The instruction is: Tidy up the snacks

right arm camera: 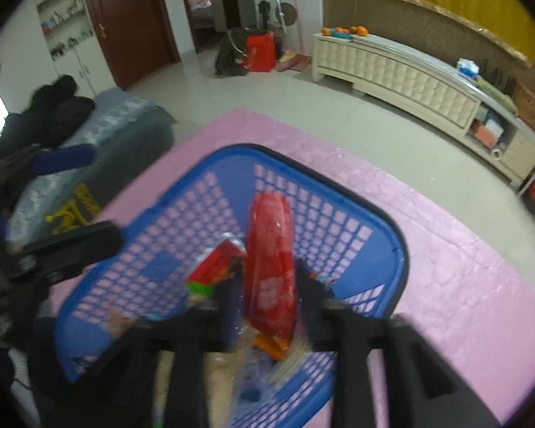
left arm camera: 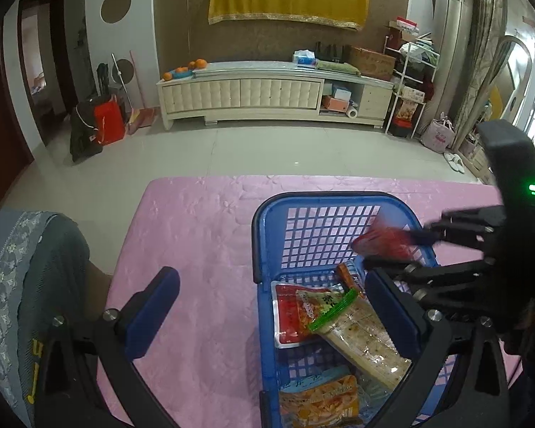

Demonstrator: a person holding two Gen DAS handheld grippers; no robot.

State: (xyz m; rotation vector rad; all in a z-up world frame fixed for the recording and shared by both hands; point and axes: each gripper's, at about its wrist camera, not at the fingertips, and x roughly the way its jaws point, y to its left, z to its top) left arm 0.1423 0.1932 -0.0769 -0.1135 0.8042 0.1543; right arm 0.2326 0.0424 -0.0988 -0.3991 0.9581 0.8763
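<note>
One red crinkly plastic snack packet (right arm camera: 269, 267) hangs between the right claw (right arm camera: 267, 285)'s parted pads, just above the blue lattice plastic basket (right arm camera: 392, 249); light, soft and slippery, I judge it best pinched at its sealed end. Left claw (left arm camera: 271, 314) is released, empty.

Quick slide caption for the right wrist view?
Right gripper, jaws apart, a red plastic snack packet between them over the blue plastic lattice basket.
</note>
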